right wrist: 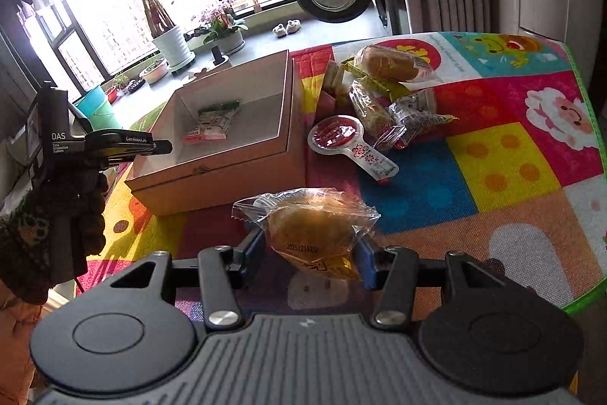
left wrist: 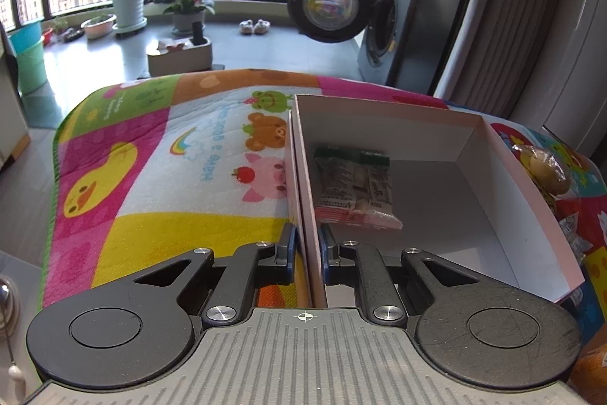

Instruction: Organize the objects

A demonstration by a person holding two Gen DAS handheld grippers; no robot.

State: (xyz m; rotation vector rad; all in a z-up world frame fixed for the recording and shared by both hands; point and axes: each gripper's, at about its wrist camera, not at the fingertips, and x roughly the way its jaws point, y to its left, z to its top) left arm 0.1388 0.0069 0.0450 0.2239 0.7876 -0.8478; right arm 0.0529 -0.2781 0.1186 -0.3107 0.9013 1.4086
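A pink cardboard box (left wrist: 531,192) (right wrist: 227,173) with a white inside sits on a colourful cartoon mat (left wrist: 159,154) (right wrist: 504,162). One snack packet (left wrist: 356,189) (right wrist: 212,124) lies inside it. My left gripper (left wrist: 307,249) is shut on the box's left wall, one finger on each side. Seen from the right wrist, that left gripper (right wrist: 159,147) reaches over the box's near-left corner, held by a gloved hand (right wrist: 89,215). My right gripper (right wrist: 313,249) is shut on a wrapped yellow bun (right wrist: 315,230), lifted just in front of the box.
A pile of wrapped snacks (right wrist: 383,94) and a red jelly cup (right wrist: 335,135) lie right of the box. Another wrapped bun (left wrist: 546,166) rests against the box's right wall. Beyond the mat stand potted plants (left wrist: 127,3) and a washing machine (left wrist: 387,25) with its door open.
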